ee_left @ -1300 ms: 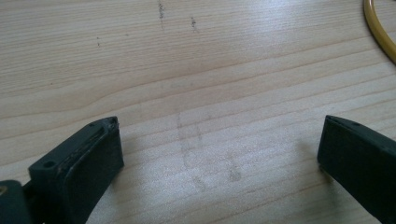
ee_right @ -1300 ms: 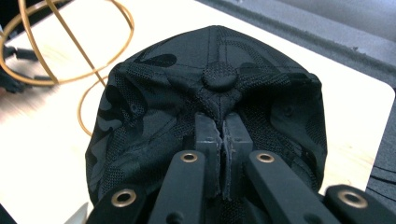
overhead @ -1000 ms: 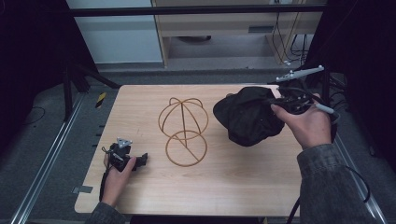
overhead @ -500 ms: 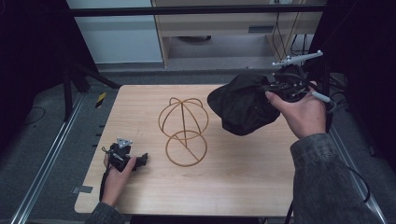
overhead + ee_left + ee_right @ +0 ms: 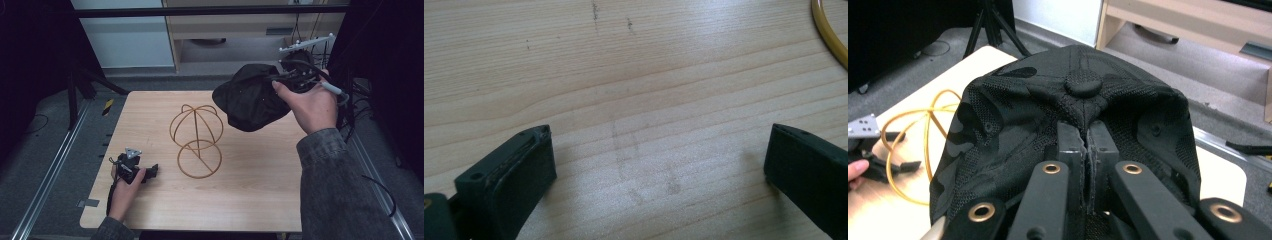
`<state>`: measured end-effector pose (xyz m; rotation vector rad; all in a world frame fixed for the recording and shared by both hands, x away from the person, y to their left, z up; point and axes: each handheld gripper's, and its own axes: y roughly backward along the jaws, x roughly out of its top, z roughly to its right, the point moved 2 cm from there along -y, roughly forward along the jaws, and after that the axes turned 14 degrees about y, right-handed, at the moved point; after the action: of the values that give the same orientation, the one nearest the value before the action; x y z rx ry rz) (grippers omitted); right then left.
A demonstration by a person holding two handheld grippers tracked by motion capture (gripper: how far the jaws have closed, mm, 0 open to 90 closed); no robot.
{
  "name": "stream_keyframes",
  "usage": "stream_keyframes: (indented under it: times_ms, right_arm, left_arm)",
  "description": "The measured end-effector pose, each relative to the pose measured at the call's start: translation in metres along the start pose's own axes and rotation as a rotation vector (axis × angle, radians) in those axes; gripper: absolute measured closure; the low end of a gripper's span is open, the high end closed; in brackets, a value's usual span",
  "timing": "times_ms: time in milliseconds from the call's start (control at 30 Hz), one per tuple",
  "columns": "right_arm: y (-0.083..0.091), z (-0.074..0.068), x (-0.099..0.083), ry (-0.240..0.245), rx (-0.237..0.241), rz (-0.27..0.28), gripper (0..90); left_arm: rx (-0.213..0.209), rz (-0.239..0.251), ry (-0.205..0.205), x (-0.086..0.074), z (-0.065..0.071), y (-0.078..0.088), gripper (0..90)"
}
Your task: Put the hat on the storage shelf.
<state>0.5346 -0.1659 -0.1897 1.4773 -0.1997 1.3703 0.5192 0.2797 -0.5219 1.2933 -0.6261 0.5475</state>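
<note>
Wooden table [image 5: 260, 200] carries a gold wire hat stand [image 5: 196, 140] near its centre, upright on its ring base. Black mesh cap [image 5: 250, 97] hangs in the air above the table's far right part, just right of the stand and not touching it; right gripper [image 5: 1087, 145] has its jaws pressed together, pinching the cap's fabric near the crown button. Left gripper [image 5: 659, 160] rests low at the near left of the table, jaws spread wide over bare wood.
</note>
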Motion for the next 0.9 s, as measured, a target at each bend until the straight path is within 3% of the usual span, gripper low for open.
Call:
stream_keyframes:
  times_ms: [300,900]
  right_arm:
    - [-0.007,-0.009,0.020,0.023,0.009,0.016,87.8]
    - [-0.010,-0.020,0.037,0.043,0.021,0.039,87.9]
  left_arm:
    - [0.000,0.000,0.000,0.000,0.000,0.000,0.0]
    - [-0.002,-0.003,-0.004,0.000,0.001,0.000,0.0]
